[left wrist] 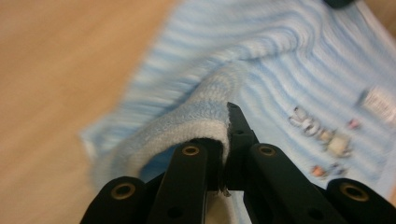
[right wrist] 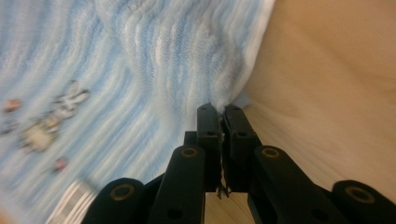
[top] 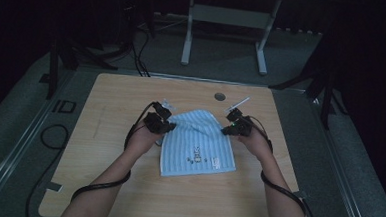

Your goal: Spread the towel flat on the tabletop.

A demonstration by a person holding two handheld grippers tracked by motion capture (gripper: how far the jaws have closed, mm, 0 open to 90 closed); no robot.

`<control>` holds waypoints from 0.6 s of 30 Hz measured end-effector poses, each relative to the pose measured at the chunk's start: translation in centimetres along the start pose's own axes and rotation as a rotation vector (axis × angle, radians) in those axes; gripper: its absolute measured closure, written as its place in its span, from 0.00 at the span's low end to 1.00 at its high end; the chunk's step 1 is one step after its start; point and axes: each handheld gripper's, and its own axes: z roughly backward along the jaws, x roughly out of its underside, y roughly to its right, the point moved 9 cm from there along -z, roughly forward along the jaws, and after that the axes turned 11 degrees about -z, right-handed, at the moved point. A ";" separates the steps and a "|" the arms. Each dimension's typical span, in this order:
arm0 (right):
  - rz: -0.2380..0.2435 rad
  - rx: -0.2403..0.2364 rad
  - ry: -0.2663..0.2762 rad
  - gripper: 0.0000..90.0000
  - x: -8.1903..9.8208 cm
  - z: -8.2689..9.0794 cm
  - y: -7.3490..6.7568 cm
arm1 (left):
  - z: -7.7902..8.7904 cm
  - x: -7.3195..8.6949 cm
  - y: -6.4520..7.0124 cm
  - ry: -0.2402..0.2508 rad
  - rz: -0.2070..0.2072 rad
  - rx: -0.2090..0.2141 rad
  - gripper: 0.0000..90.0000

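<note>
Fingers clamped tight on both sides: the left gripper [left wrist: 224, 140] pinches a raised fold at one far corner of the light-blue striped terry towel [top: 199, 146], the right gripper [right wrist: 223, 122] bites the other far corner. Towel lies mid-table, long axis running away from the person, embroidered motif near the front. Underneath, a pale wooden tabletop [top: 104, 149]; beyond, grey floor [top: 219, 55] and a white table frame [top: 225, 20] in a dim room.

towel [left wrist: 289, 70] blurred, print [left wrist: 322, 137] unreadable; left finger [left wrist: 187, 163] tip under fold.
</note>
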 end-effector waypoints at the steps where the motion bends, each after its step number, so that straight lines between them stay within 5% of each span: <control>1: -0.004 0.001 0.018 0.96 -0.1 0.7 0.1 | 0.9 -0.6 -0.5 0.035 0.008 -0.016 0.98; 5: -0.009 0.000 0.091 0.96 0.3 4.8 -0.1 | 3.5 -1.6 -1.8 0.121 0.064 -0.030 0.97; 8: -0.008 -0.057 0.126 0.96 1.6 7.1 -0.9 | 3.9 -1.0 -1.0 0.125 0.106 0.065 0.97; 13: -0.005 -0.060 0.051 0.96 4.6 6.0 -1.7 | 2.0 2.9 3.1 0.008 0.089 0.190 0.97; 18: 0.001 -0.071 0.004 0.95 7.8 4.2 -3.0 | 1.5 6.1 6.3 -0.043 0.060 0.255 0.97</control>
